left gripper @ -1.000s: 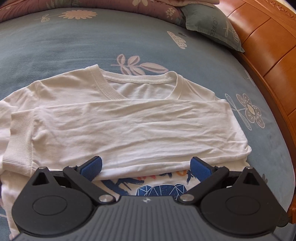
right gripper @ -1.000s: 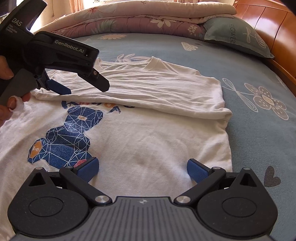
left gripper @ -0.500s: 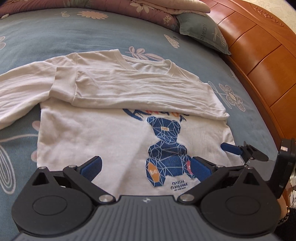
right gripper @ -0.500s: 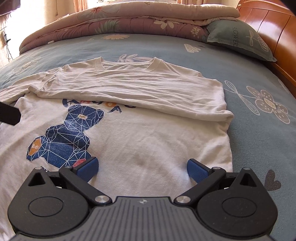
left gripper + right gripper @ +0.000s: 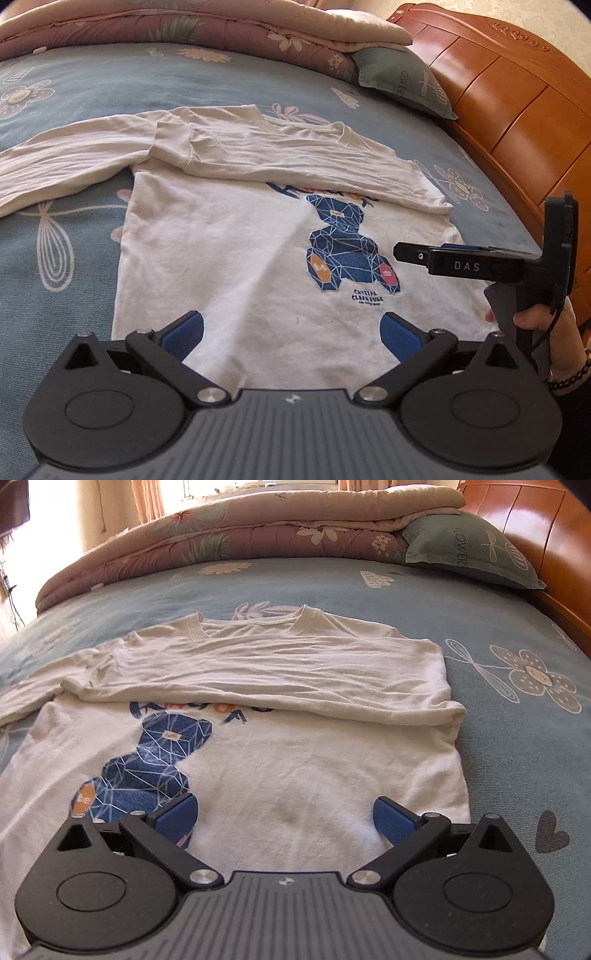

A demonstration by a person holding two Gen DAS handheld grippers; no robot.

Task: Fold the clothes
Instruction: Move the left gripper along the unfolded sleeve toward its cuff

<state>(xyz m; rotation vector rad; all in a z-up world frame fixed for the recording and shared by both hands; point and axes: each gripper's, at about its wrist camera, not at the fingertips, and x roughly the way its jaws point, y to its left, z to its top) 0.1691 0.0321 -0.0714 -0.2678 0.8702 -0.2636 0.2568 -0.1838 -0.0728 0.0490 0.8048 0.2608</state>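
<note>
Left wrist view: left gripper (image 5: 291,330) has its jaws spread wide with nothing between them, low over the hem end of the white long-sleeve shirt (image 5: 229,266). Shirt lies flat, print up, on the blue floral bedsheet (image 5: 74,96); one sleeve (image 5: 295,162) is folded across the chest, covering the top of the blue bear print (image 5: 343,243), the other sleeve (image 5: 62,162) trails off toward 9 o'clock. Right gripper (image 5: 424,254) comes in at 3 o'clock, side-on over the shirt's edge, held by a hand (image 5: 546,325); finger gap can't be judged from this angle. Wooden headboard (image 5: 517,103) at 1–2 o'clock, green pillow (image 5: 402,77) at 1, folded quilt (image 5: 184,29) at 12. Right wrist view: right gripper (image 5: 284,814) is wide apart and empty, over the lower part of the shirt (image 5: 314,768) near its hem. Folded sleeve (image 5: 280,672) runs across at 12, bear print (image 5: 147,764) at 9–10, bedsheet (image 5: 517,738) bare at 3, pillow (image 5: 469,546) at 1.
</note>
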